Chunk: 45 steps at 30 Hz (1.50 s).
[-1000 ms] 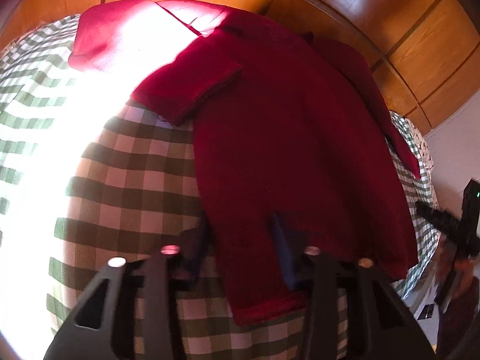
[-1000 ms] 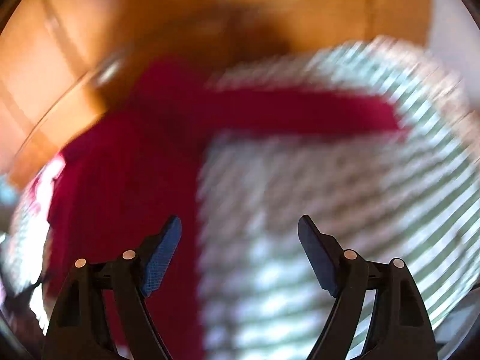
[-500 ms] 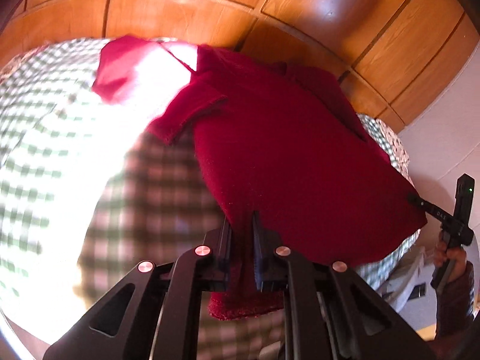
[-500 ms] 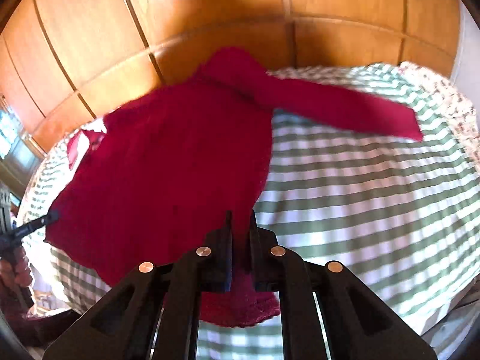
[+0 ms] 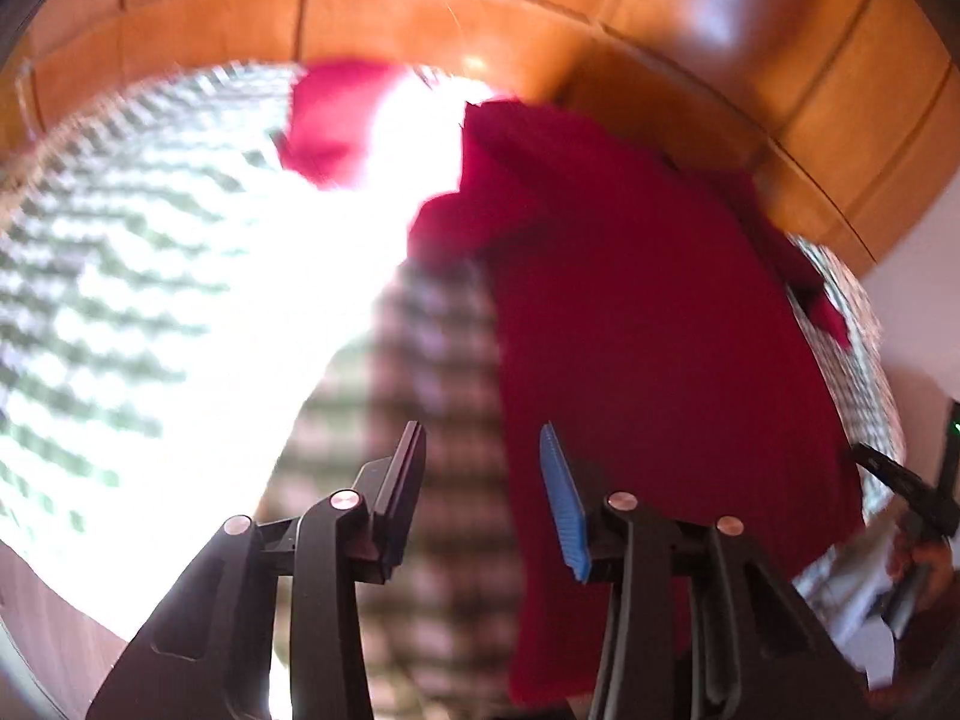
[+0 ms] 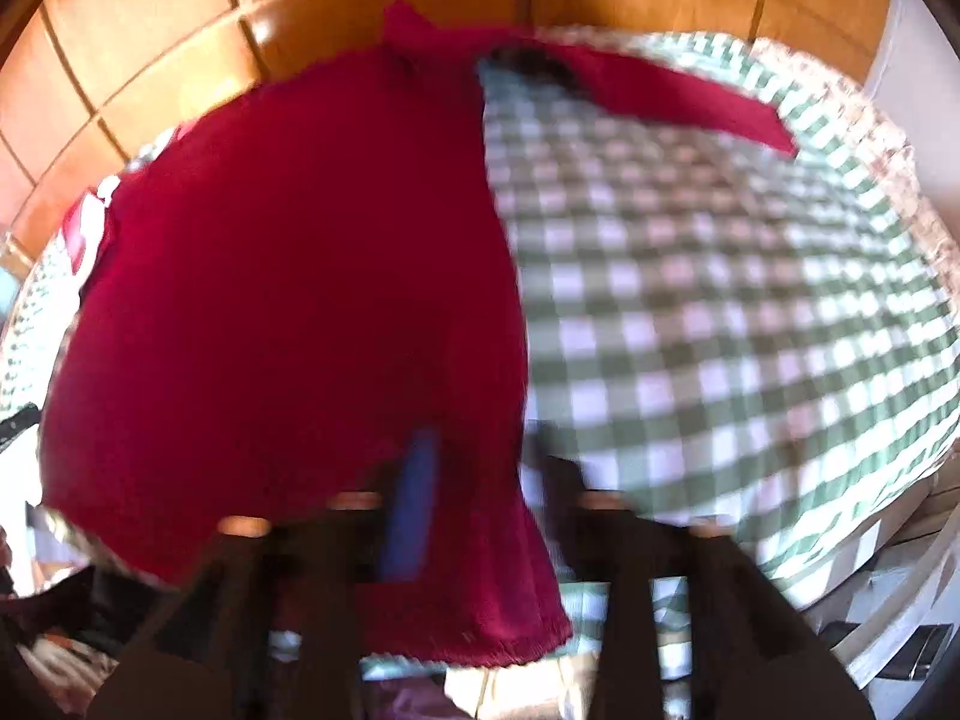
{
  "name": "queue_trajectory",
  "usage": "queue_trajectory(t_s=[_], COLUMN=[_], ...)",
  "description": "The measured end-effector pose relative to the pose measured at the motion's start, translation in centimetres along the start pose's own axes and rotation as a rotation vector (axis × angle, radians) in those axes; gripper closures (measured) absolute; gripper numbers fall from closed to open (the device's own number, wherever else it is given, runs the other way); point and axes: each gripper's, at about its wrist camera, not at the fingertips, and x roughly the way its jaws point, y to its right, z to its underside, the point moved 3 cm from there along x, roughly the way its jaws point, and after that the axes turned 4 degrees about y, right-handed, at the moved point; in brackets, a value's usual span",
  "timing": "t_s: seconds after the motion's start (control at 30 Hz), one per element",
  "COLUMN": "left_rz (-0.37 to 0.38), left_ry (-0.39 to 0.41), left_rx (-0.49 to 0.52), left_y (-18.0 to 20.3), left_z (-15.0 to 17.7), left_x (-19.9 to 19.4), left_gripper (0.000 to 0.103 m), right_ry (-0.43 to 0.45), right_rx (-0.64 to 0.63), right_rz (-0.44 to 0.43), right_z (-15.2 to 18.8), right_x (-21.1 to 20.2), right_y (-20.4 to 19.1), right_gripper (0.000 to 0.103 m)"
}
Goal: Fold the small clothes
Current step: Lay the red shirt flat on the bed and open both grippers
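Covering bed (image 6: 750,312): green-checked cloth; wood-panelled wall (image 5: 480,6) behind.

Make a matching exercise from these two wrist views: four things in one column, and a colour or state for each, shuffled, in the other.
Things:
1. sweater
2. tablecloth
3. left gripper
4. wall panelling

Colour or state:
A. green and white checks
B. open, nothing between its fingers
C. dark red, spread flat
D. glossy orange-brown wood

Pairs: 1-C, 2-A, 3-B, 4-D
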Motion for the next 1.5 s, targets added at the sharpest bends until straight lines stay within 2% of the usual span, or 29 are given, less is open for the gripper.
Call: queue_trajectory(t_s=[0.07,0.13,0.23,0.3,0.37,0.4,0.43,0.47,0.53,0.67,0.83,0.97,1.0,1.1,1.2,1.3,1.33,1.5], left_rz=[-0.045,-0.105,-0.178,-0.232,-0.256,-0.272,-0.286,-0.286,-0.264,-0.168,0.000,0.024,0.015,-0.043,-0.095,-0.208,-0.266,-0.387], left_ry=[0.045,0.084,0.117,0.101,0.068,0.055,0.044,0.033,-0.009,0.054,0.170,0.263,0.278,0.300,0.275,0.249,0.222,0.084], left_rx=[0.014,0.049,0.195,0.273,0.310,0.320,0.325,0.317,0.260,0.063,-0.263,-0.444,-0.486,-0.552,-0.607,-0.613,-0.622,-0.671], left_y=[0.1,0.4,2.1,2.7,2.4,2.3,1.7,1.3,-0.2,-4.4,-12.7,-18.8,-20.8,-23.3,-25.9,-27.0,-27.9,-30.7], left_z=[-2.2,-4.0,-6.2,-6.8,-7.3,-7.7,-7.8,-8.2,-8.7,-11.1,-14.0,-16.4,-17.4,-18.8,-20.8,-21.2,-21.1,-18.8], left_x=[0.8,1.7,4.5,6.9,9.5,10.7,11.7,12.5,13.3,9.8,1.5,-3.5,-4.2,-4.2,-3.0,-1.7,-0.3,5.3], left_gripper=[0.036,0.029,0.026,0.027,0.027,0.028,0.036,0.060,0.097,0.098,0.098,0.098,0.098,0.098,0.098,0.098,0.098,0.095], right_ry=[0.035,0.065,0.057,0.034,0.011,0.002,-0.004,-0.010,-0.014,-0.003,0.011,0.018,0.017,0.016,0.013,0.011,0.011,0.010], right_rx=[-0.008,-0.031,-0.066,-0.084,-0.126,-0.155,-0.172,-0.191,-0.227,-0.241,-0.230,-0.243,-0.242,-0.241,-0.241,-0.244,-0.245,-0.251], right_rz=[-0.030,-0.077,-0.160,-0.211,-0.245,-0.257,-0.263,-0.267,-0.260,-0.257,-0.282,-0.269,-0.269,-0.266,-0.259,-0.251,-0.247,-0.232], right_z=[-1.3,-2.3,-2.8,-2.5,-2.0,-1.7,-1.5,-1.1,-0.7,-0.1,0.3,0.6,0.6,0.7,0.5,0.4,0.5,0.4], right_x=[-0.1,0.0,1.2,2.0,2.9,3.4,3.7,3.8,4.5,5.7,6.1,6.3,6.4,6.4,6.6,6.7,6.8,7.0], right_y=[-1.2,-3.7,-7.6,-10.5,-13.2,-14.6,-15.5,-16.3,-17.5,-17.5,-17.9,-18.4,-18.4,-18.3,-18.5,-18.5,-18.6,-18.9], right_gripper=[0.039,0.039,0.039,0.039,0.039,0.039,0.039,0.039,0.038,0.031,0.016,0.012,0.011,0.011,0.011,0.011,0.011,0.010])
